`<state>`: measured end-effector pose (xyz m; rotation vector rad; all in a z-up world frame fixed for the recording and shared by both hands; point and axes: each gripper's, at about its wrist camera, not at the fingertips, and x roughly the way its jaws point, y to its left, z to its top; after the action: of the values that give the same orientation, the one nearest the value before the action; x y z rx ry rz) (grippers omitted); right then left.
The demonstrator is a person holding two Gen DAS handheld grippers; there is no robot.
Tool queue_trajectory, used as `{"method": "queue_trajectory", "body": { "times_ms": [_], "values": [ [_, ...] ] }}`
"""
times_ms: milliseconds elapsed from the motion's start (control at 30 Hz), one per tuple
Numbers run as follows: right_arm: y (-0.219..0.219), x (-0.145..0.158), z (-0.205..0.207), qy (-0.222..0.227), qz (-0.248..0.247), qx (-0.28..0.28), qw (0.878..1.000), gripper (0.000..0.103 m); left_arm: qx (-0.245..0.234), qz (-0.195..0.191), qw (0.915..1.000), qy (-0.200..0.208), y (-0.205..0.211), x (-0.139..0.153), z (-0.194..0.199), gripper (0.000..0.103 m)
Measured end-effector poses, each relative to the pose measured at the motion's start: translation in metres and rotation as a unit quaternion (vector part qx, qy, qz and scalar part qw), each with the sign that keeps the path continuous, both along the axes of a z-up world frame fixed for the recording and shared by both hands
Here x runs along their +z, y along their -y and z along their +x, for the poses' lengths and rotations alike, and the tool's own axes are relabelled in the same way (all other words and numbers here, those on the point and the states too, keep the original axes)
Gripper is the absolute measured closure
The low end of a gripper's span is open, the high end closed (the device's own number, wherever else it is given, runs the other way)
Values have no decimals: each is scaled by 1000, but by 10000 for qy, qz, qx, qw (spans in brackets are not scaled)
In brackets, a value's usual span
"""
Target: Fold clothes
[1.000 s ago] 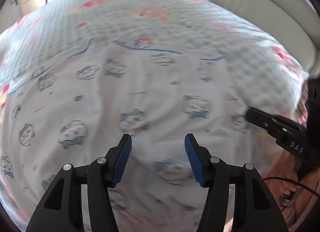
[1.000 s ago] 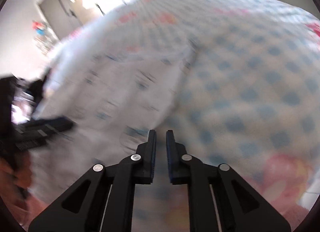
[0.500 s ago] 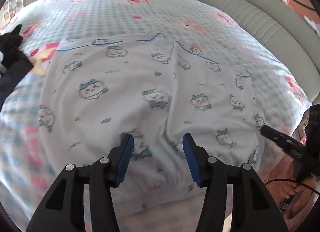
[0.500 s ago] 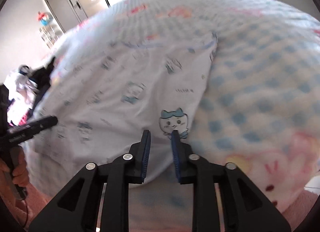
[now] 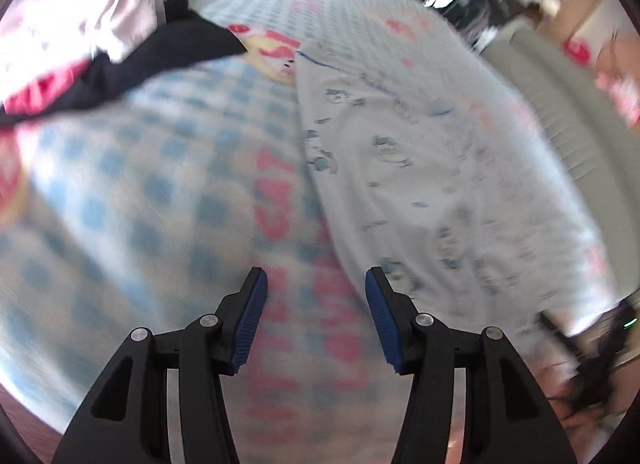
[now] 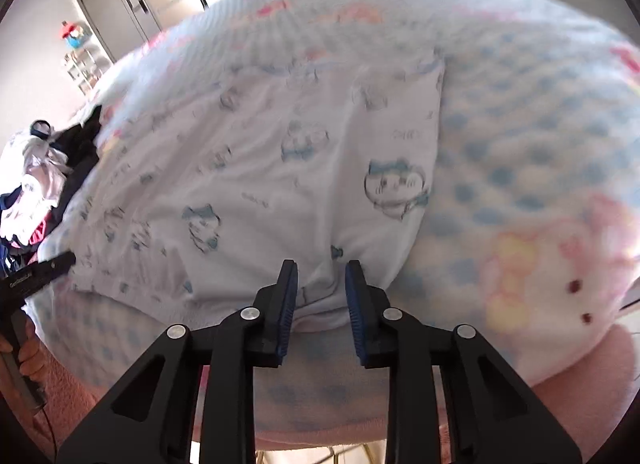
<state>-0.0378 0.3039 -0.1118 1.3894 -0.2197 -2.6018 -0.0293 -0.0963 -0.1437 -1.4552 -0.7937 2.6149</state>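
The printed garment (image 6: 280,168) lies flat on the bed (image 6: 540,136), its near hem between the spread right hand-held gripper (image 6: 320,288), while the spread left hand-held gripper (image 5: 312,312) hangs off its left edge.

Left claw (image 5: 312,312) spread wide, right claw (image 6: 320,296) parted, seemingly gripping nothing, both pointing forward

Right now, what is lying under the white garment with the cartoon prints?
The white printed garment lies flat on the blue-checked blanket, which shows around its edges. Whatever is beneath its middle is covered and cannot be seen.
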Motion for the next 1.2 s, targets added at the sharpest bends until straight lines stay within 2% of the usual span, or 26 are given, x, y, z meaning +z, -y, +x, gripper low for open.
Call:
{"method": "queue_trajectory", "body": {
  "times_ms": [133, 300, 400, 467, 533, 600, 767, 933, 1133, 1200],
  "values": [
    [11, -9, 5, 196, -444, 121, 9987, 70, -246, 395, 9989, -18, -17, -9, -6, 47],
    [4, -19, 7, 362, -347, -114, 9987, 71, -202, 14, 9997, 160, -22, -7, -5, 50],
    [-10, -15, 6, 212, -43, -525, 9984, 70, -176, -215, 9993, 266, -25, -5, -5, 50],
    [-24, -15, 7, 199, -174, -771, 9967, 70, -158, -368, 9986, 337, -27, -4, -4, 49],
    [-41, -16, 7, 272, -483, -935, 9941, 70, -166, -310, 9991, 216, -30, -1, -3, 49],
    [-52, -16, 4, 349, -709, -974, 9921, 70, -258, -411, 9988, 11, -39, 7, -4, 49],
    [-57, -10, -15, 350, -853, -785, 9926, 68, -611, -616, 9958, -277, -61, 26, -19, 49],
    [-59, -3, -42, 315, -697, -719, 9945, 67, -1052, -443, 9929, -330, -79, 38, -55, 49],
    [-77, 9, -86, 291, -630, -677, 9953, 64, -1658, -557, 9838, -380, -123, 57, -135, 49],
    [-85, 14, -108, 261, -631, -742, 9949, 61, -1893, -751, 9782, -405, -144, 62, -168, 49]
  ]
}}
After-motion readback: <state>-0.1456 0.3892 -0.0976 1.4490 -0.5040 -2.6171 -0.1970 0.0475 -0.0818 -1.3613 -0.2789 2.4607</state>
